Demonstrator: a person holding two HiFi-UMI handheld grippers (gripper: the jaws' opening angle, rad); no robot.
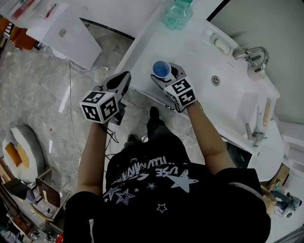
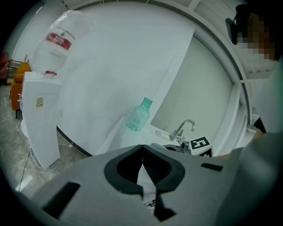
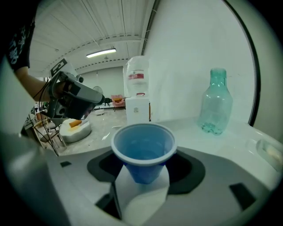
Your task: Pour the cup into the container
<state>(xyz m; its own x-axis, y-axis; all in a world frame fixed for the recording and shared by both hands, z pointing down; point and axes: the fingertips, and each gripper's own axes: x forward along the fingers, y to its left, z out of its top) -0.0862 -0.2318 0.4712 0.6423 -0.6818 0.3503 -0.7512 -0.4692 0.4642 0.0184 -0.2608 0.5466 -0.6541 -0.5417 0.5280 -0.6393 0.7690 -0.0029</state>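
Observation:
A blue plastic cup (image 1: 162, 69) (image 3: 143, 148) stands upright between the jaws of my right gripper (image 1: 165, 76) (image 3: 145, 171), which is shut on it above the near edge of the white counter (image 1: 199, 52). I cannot tell whether the cup holds liquid. A teal see-through bottle (image 1: 176, 14) (image 3: 216, 108) (image 2: 139, 115) stands at the far end of the counter, well beyond the cup. My left gripper (image 1: 124, 77) (image 2: 142, 150) hangs to the left of the counter over the floor. Its jaws are shut, with nothing between them.
A sink basin (image 1: 223, 83) with a chrome tap (image 1: 254, 56) (image 2: 184, 128) lies in the counter to the right, with a soap dish (image 1: 222, 45) behind it. A white water dispenser (image 2: 40, 115) (image 3: 137, 108) stands on the floor to the left. Cables (image 1: 71, 85) run over the floor.

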